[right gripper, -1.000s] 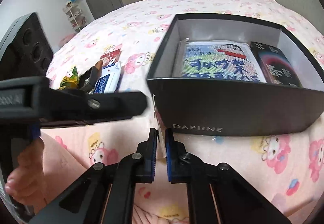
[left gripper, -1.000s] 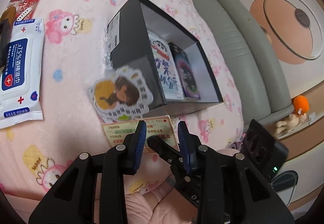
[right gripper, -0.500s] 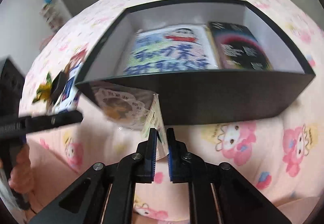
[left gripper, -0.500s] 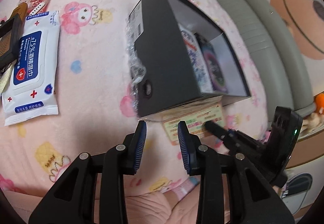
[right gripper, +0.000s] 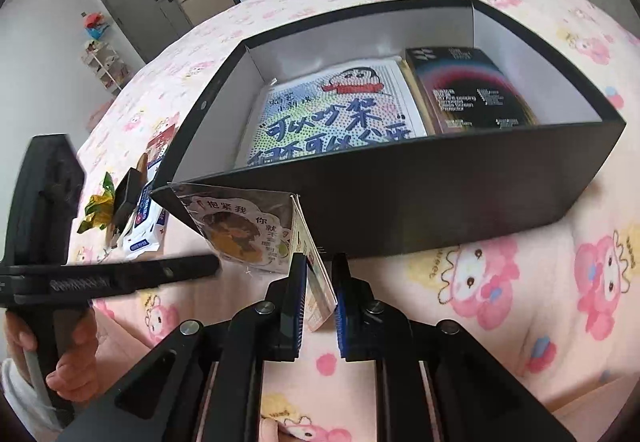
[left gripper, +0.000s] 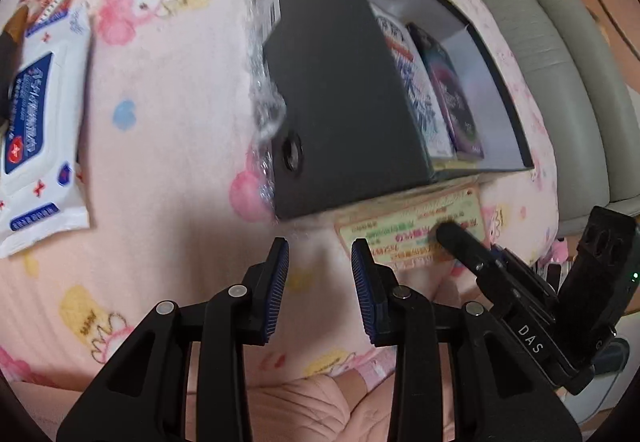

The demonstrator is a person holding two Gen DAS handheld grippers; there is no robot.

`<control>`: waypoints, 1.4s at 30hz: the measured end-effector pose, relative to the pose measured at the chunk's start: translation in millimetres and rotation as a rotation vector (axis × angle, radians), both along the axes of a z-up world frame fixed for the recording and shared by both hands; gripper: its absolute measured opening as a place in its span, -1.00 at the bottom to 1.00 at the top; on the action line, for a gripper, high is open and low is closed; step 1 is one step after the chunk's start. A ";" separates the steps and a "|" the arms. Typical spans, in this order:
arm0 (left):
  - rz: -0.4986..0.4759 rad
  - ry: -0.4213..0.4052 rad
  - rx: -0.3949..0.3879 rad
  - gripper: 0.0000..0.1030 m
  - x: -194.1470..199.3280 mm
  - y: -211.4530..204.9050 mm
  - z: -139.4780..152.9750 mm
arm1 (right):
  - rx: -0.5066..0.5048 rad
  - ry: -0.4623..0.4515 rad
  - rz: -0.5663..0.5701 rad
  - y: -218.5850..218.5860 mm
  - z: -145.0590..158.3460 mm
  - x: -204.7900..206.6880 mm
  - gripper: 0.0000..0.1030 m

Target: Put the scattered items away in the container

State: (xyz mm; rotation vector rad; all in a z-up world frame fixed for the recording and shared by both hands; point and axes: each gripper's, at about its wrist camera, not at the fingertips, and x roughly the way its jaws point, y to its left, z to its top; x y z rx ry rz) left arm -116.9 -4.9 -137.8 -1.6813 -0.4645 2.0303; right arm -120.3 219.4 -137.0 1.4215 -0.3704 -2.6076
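Two flat packets sit between my right fingers, slackly parted, beside the black box; left fingers wide, empty.

Left gripper: matte black linkage arms, silver round screw heads at the pivots, ribbed blue pads on the fingers. Right gripper: same black build, silver screws, blue ribbed pads. Its body, seen from the left wrist view, carries white "DAS" lettering and a small green light. Hand on the left gripper's handle; white cuff at the wrist.
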 end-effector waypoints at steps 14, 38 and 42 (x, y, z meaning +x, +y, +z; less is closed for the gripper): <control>-0.013 0.080 -0.003 -0.04 -5.1 11.6 -9.8 | -0.028 -0.007 -0.100 22.7 1.5 -0.3 -0.77; -0.085 0.183 -0.013 -0.29 32.1 17.9 17.2 | -0.120 0.009 0.000 11.6 4.1 10.4 -0.78; -0.066 0.197 0.002 -0.29 32.6 14.3 23.9 | -0.018 0.006 -0.008 5.8 7.6 20.1 -0.78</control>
